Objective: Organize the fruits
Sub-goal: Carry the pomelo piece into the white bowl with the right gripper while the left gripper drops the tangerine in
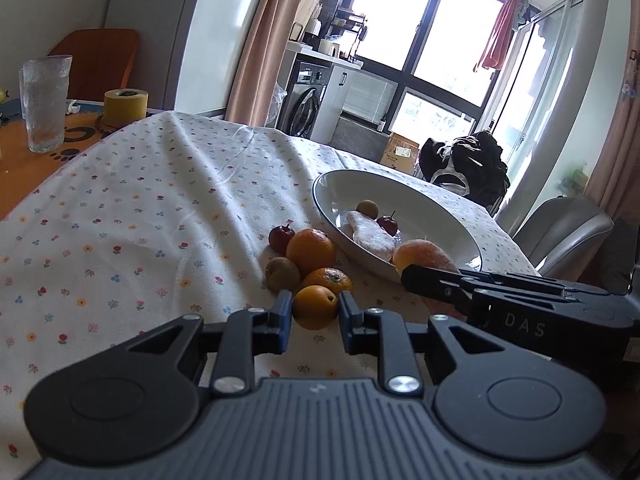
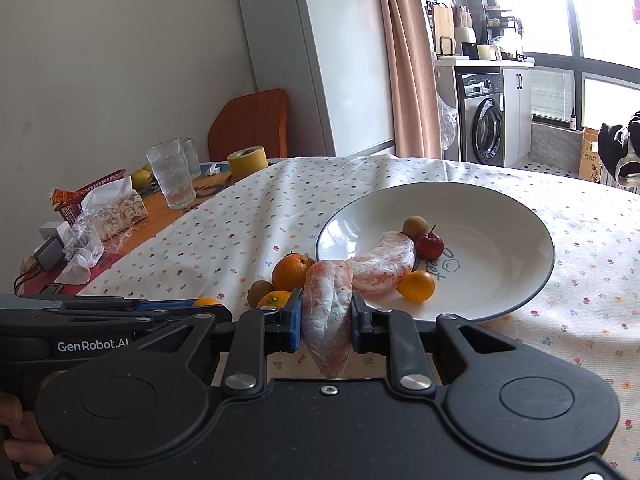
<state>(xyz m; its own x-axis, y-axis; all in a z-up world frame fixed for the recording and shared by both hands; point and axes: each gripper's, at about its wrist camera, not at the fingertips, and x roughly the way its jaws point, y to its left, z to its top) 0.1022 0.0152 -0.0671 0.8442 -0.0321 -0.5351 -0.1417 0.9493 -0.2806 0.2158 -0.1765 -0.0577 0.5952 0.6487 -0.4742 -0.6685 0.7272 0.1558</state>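
My left gripper [image 1: 316, 305] is shut on a small orange [image 1: 316, 314] that sits low on the flowered cloth. Just beyond it lie a big orange [image 1: 310, 250], a mandarin [image 1: 330, 278], a kiwi [image 1: 282, 274] and a small red fruit [image 1: 280, 238]. My right gripper [image 2: 326, 312] is shut on a peeled pinkish citrus segment [image 2: 328, 280], held over the near rim of the white plate [image 2: 552, 256]. In the plate lie a second segment [image 2: 384, 264], a small red fruit [image 2: 430, 246], a brown round fruit [image 2: 412, 226] and a small orange [image 2: 416, 286].
A drinking glass [image 2: 172, 176], a yellow tape roll [image 2: 247, 160] and a tissue box [image 2: 120, 208] with a red basket stand on the orange mat at the table's far left. An orange chair [image 2: 250, 120] is behind the table and a grey chair [image 1: 560, 232] to its right.
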